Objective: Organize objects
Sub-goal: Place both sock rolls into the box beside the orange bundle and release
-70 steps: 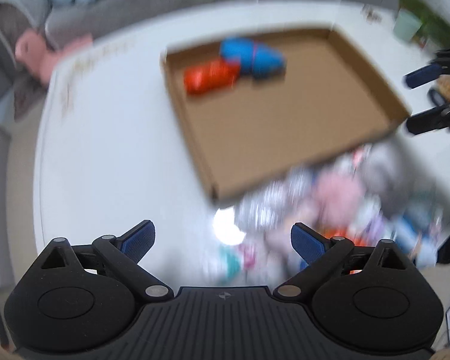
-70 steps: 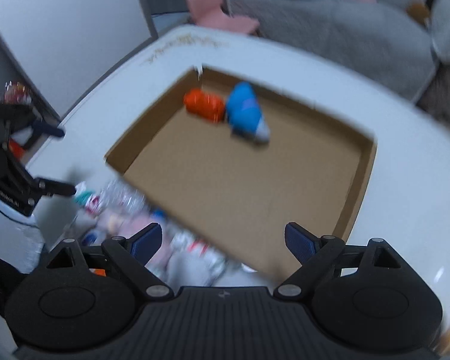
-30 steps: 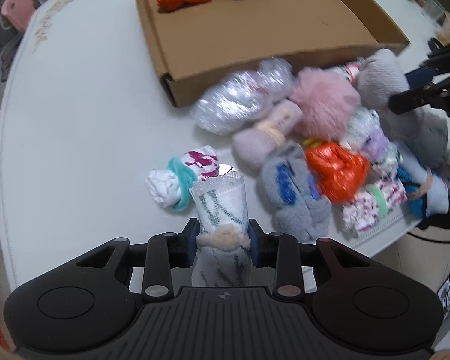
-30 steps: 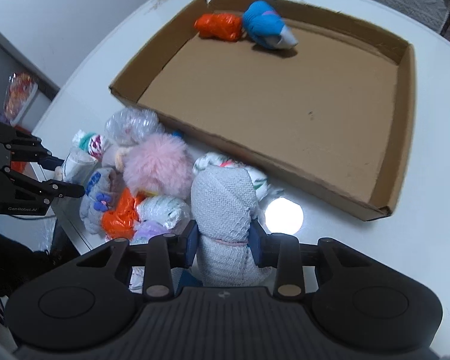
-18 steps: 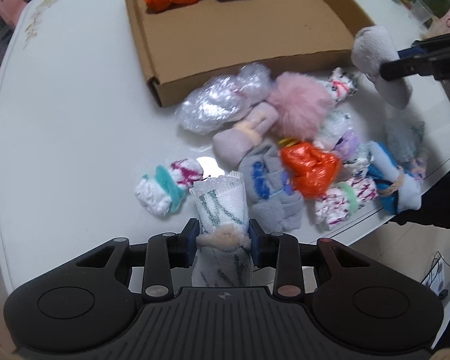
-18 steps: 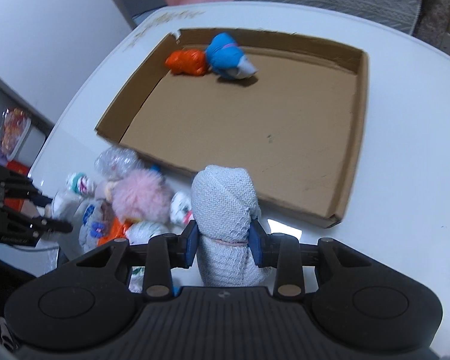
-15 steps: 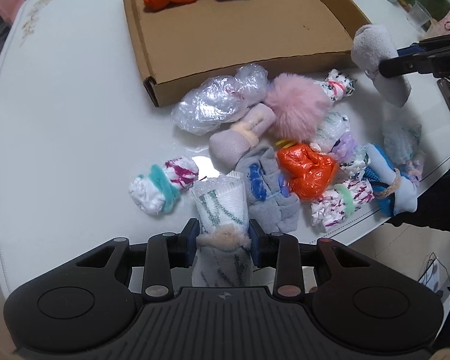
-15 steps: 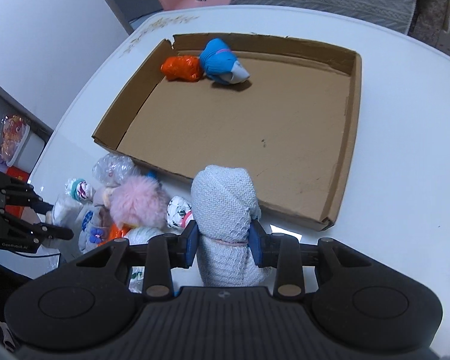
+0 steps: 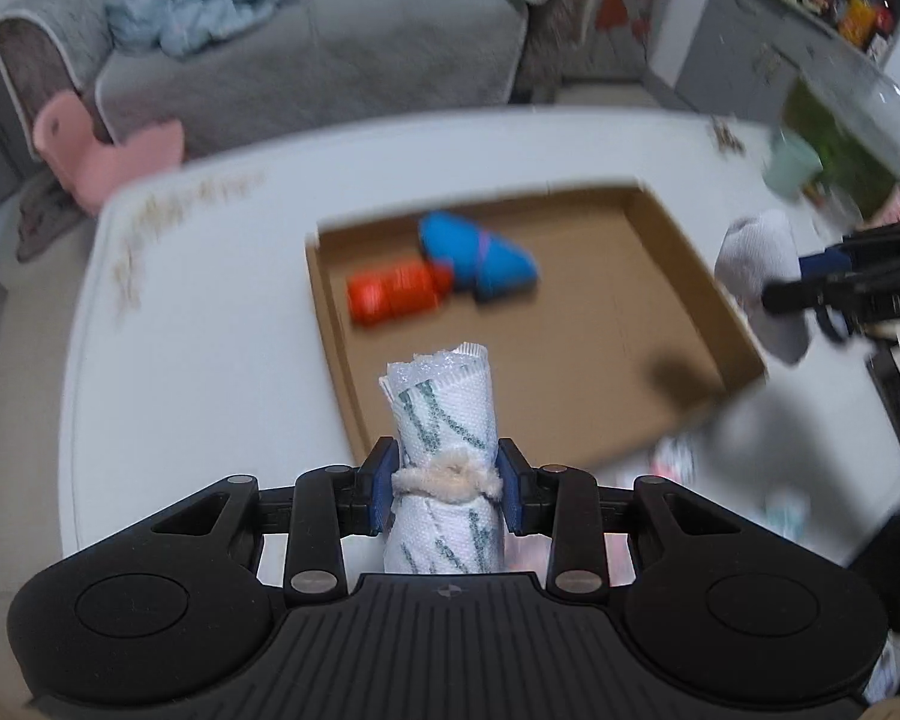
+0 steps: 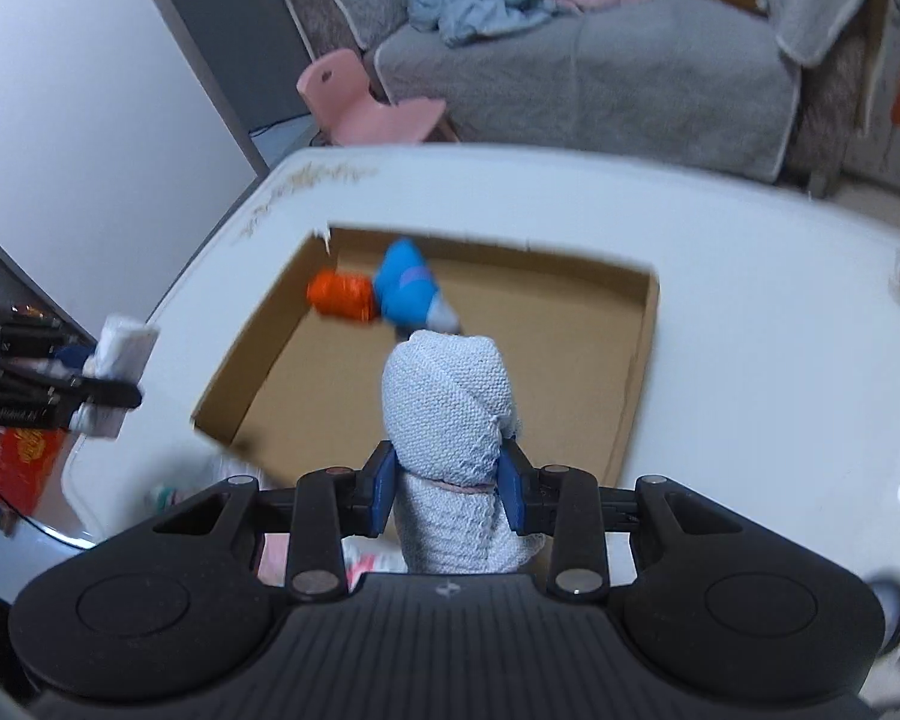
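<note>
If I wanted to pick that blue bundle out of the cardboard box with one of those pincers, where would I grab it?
Judging by its shape, take the blue bundle across its middle, near the band around it, coming down from above. It lies on its side in the cardboard box, with the orange bundle at one end.

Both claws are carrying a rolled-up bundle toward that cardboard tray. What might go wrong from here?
1. The left claw pinches its white green-striped roll only near the tied band, low down; the tall free end may tip or slip out.
2. The right claw likewise grips its pale blue knitted roll low down, so it may wobble loose.
3. The orange roll and blue roll lie touching in the cardboard tray; a careless drop nearby may knock them.
</note>
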